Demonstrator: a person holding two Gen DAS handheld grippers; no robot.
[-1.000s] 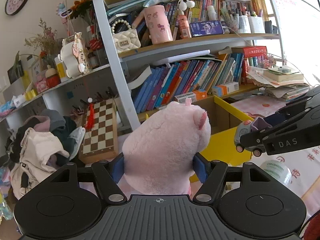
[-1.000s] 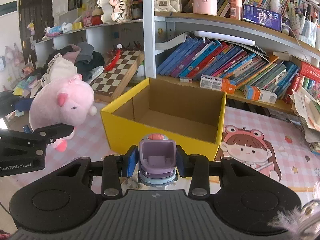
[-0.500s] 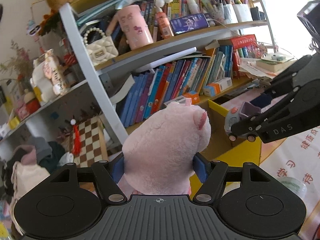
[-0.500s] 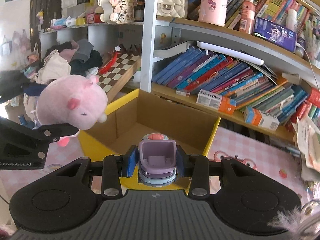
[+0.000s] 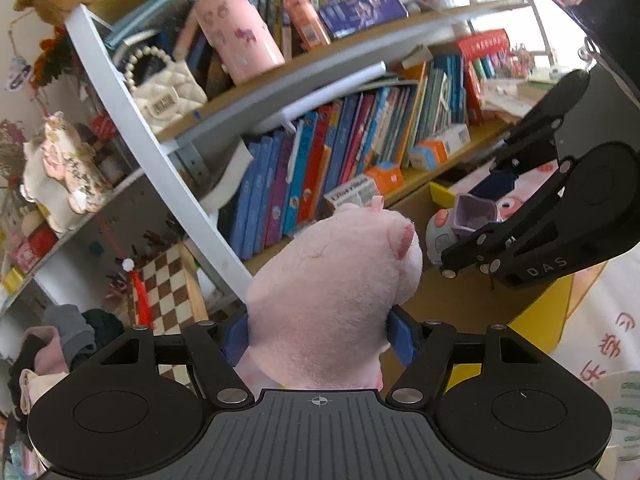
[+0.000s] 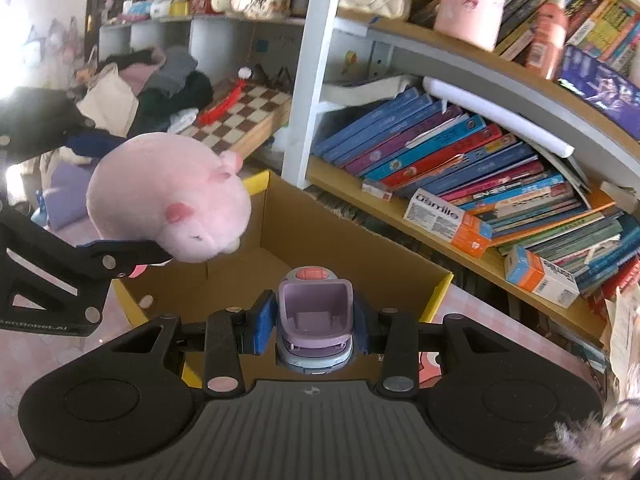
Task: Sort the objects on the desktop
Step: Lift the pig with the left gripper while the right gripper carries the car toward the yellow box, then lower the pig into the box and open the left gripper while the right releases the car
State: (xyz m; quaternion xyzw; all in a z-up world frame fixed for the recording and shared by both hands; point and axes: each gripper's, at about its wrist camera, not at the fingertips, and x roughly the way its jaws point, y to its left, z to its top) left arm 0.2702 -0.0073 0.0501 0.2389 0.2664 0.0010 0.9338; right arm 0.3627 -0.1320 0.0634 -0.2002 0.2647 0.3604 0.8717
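Pink plush pig [image 5: 332, 296] clamped in the left gripper [image 5: 320, 336], held in the air above the near left corner of the yellow cardboard box [image 6: 440, 292]. Purple toy car [image 6: 314, 320] pinched in the right gripper [image 6: 312, 330], poised over the box's near rim. Behind the box, a bookshelf [image 6: 460, 160] crammed with books.

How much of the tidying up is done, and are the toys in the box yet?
Not yet. The yellow cardboard box looks empty where its floor shows, so nothing seems sorted. In hand: the left gripper is shut on the pink plush pig, and the right gripper is shut on the purple toy car; both hang over the open box. Left to do: release both toys into it.
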